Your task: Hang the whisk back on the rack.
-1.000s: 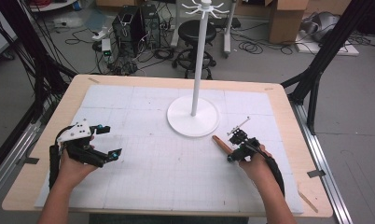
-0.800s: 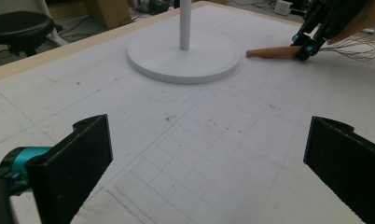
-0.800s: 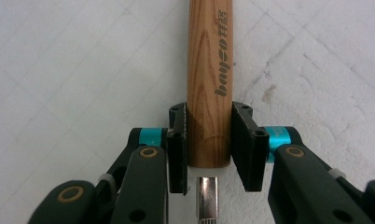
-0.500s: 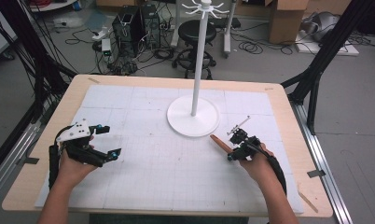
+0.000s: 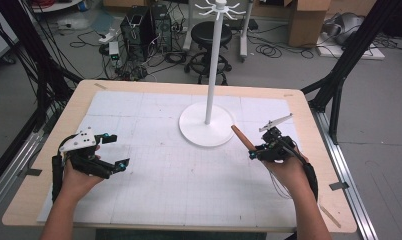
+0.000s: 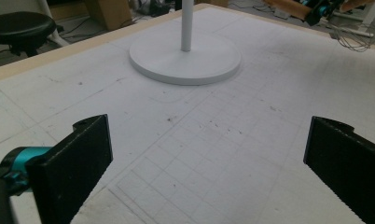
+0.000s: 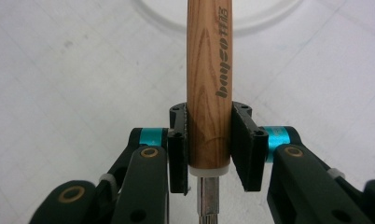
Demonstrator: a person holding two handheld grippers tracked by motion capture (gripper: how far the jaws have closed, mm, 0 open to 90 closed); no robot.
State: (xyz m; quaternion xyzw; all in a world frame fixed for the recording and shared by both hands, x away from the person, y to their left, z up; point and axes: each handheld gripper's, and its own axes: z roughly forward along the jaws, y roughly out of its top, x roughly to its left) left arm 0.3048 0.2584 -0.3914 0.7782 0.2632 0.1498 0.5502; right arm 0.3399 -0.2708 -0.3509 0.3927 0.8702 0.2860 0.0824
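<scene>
A whisk with a wooden handle (image 5: 242,138) is clamped in my right gripper (image 5: 257,151), right of the stand's base. Its handle points up-left toward the white stand (image 5: 207,127). In the right gripper view both pads press the handle (image 7: 209,84) near its metal end, with my right gripper (image 7: 209,144) shut on it. The whisk's wire loops (image 6: 357,38) show behind that hand in the left gripper view. My left gripper (image 5: 118,150) hovers over the mat at the left, jaws wide apart and empty. The left gripper (image 6: 206,158) faces the stand's base (image 6: 185,60).
The stand's thin pole (image 5: 215,65) rises from a round base at the table's middle back and carries hooks on top. A white gridded mat (image 5: 189,190) covers the wooden table (image 5: 76,107). A stool, computers and cables stand on the floor behind.
My right gripper has carried the whisk a little farther up the table, toward the stand's base. The left gripper has stayed where it was, still open.
</scene>
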